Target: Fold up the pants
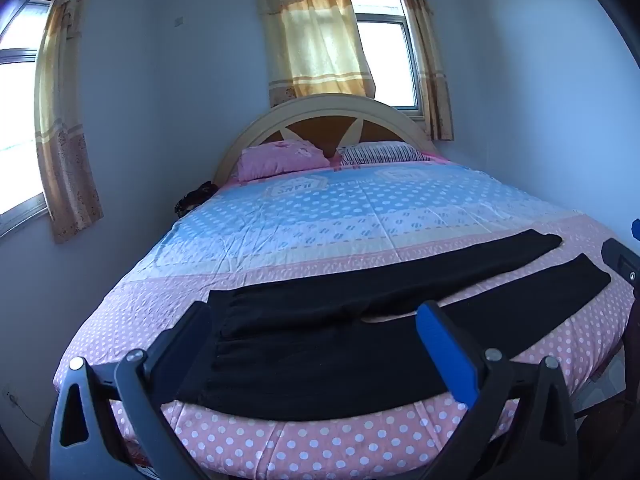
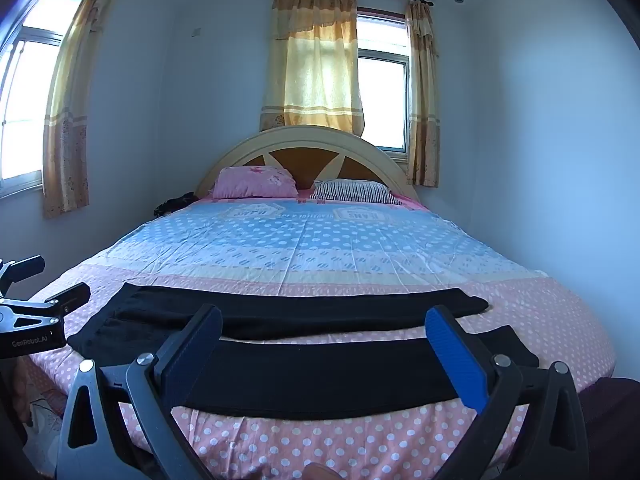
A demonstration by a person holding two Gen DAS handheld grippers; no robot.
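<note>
Across the foot end of the bed [image 1: 280,224], on its pink dotted sheet, black pants [image 1: 320,344] lie flat and unfolded, waistband toward the bed's left side, both legs running to its right, slightly apart. Above the bed's near edge the left gripper [image 1: 312,320] hangs with fingers spread wide, holding nothing. Beside it, over the nearer leg, the right gripper [image 2: 324,326] is likewise spread and empty.

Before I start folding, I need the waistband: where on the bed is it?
In the left wrist view the waistband lies at the left of the black pants, near the foot edge of the bed, between the open left gripper fingers.
</note>
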